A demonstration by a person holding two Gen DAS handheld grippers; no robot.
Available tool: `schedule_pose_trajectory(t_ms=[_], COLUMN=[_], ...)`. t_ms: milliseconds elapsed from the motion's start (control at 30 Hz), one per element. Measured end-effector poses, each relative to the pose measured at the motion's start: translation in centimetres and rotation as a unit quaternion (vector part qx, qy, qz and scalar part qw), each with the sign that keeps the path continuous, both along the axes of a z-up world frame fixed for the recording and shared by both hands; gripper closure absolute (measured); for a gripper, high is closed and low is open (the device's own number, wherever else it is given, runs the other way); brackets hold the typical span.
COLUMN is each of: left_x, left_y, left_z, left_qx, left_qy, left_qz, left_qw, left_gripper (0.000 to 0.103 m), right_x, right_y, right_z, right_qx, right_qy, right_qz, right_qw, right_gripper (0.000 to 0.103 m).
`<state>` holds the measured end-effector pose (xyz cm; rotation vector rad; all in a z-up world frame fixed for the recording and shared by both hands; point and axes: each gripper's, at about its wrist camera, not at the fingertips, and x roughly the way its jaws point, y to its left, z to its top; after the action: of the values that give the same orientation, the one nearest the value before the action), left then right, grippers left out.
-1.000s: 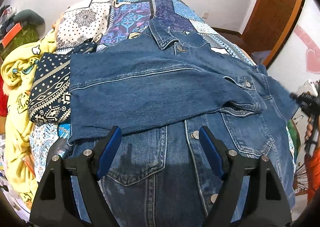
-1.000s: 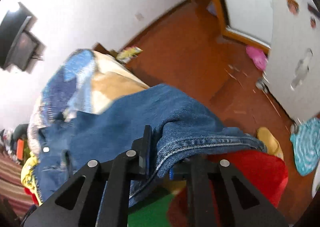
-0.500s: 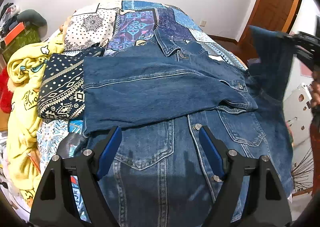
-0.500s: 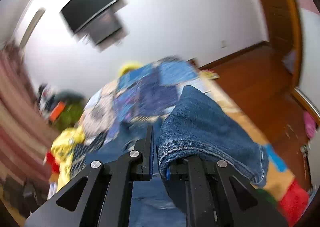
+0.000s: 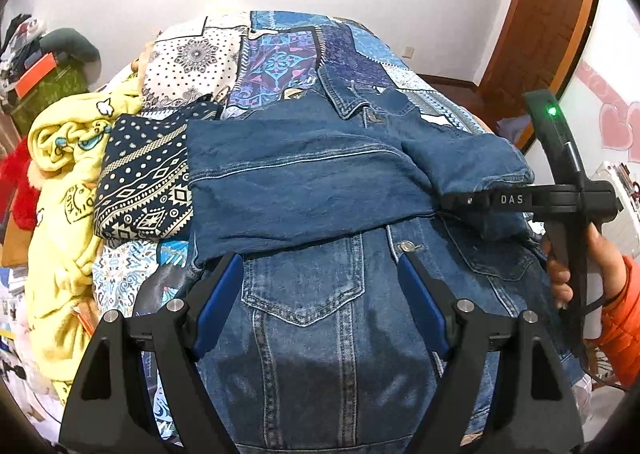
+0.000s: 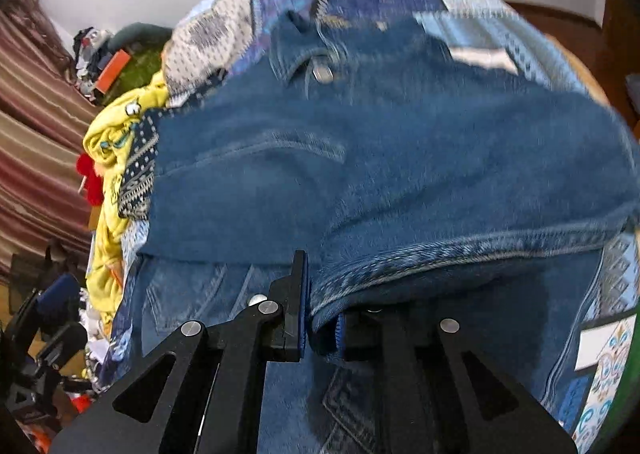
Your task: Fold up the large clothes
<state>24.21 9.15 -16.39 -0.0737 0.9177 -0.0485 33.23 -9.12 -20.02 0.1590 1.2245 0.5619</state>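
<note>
One yellow blanket (image 5: 60,181) is seen at the left of the patchwork bed (image 5: 280,53). One denim jacket (image 5: 320,314) is spread below the left gripper (image 5: 320,294), whose jaws are wide apart and empty. At right, one sleeve (image 6: 400,173) is clamped by the right gripper (image 6: 320,318).

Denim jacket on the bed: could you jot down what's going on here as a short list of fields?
garment: denim jacket, lying front up on the bed
sleeves: both folded across the chest
right tongs: shut on the sleeve cuff, low over the jacket
left tongs: open, holding nothing, above the lower front
beside the jacket: patterned navy cloth, yellow garment
view quality: right camera blurred
</note>
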Motion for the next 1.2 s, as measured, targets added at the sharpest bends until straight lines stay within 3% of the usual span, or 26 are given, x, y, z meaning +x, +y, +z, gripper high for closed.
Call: schedule_pose_trajectory(t_ms=[133, 233, 367, 600, 733, 867, 933, 1000, 1033, 1133, 1200], left_x=[0.9, 2.1, 4.3, 9.3, 11.9, 13.7, 14.0, 14.5, 14.7, 15.0, 15.4], left_y=[-1.6, -3.2, -5.9, -13.3, -18.9, -24.4, -26.0, -27.2, -27.8, -28.8, -28.8], left_z=[0.8, 1.6, 2.6, 3.8, 2.7, -0.5, -2.1, -3.8, -4.6, -6.2, -6.9], left_qx=[0.008, 0.005, 0.005, 0.002, 0.014, 0.045, 0.058, 0.065, 0.064, 0.094, 0.107], left_qy=[-0.002, 0.000, 0.001, 0.012, 0.033, 0.062, 0.072, 0.095, 0.106, 0.103, 0.103], left_qz=[-0.015, -0.028, -0.048, -0.117, -0.173, -0.227, -0.250, -0.268, -0.278, -0.285, -0.279], left_qw=[0.9999, 0.9996, 0.9988, 0.9931, 0.9843, 0.9708, 0.9639, 0.9565, 0.9527, 0.9485, 0.9488], left_gripper=[0.024, 0.024, 0.024, 0.024, 0.024, 0.024, 0.030, 0.049, 0.051, 0.055, 0.069], right_x=[-0.5, -1.8, -3.2, -3.9, -3.7, -3.2, -3.1, -2.9, -2.8, -3.0, -3.0], right_y=[-0.9, -2.3, -5.6, -13.9, -17.7, -19.9, -20.2, -20.0, -20.1, -20.1, -19.6], right_z=[0.1, 1.7, 4.2, 7.2, 7.1, 5.3, 4.0, 2.7, 2.3, 1.2, 0.6], right_qx=[0.013, 0.003, -0.009, -0.044, -0.056, -0.053, -0.066, -0.087, -0.090, -0.082, -0.076], right_qy=[0.053, 0.028, -0.036, -0.140, -0.156, -0.136, -0.123, -0.115, -0.110, -0.096, -0.086], right_qz=[0.033, 0.060, 0.058, -0.055, -0.113, -0.146, -0.152, -0.152, -0.150, -0.139, -0.131], right_qw=[0.998, 0.998, 0.998, 0.988, 0.980, 0.978, 0.978, 0.978, 0.978, 0.982, 0.985], right_gripper=[0.067, 0.051, 0.046, 0.035, 0.030, 0.029, 0.029, 0.029, 0.029, 0.029, 0.029])
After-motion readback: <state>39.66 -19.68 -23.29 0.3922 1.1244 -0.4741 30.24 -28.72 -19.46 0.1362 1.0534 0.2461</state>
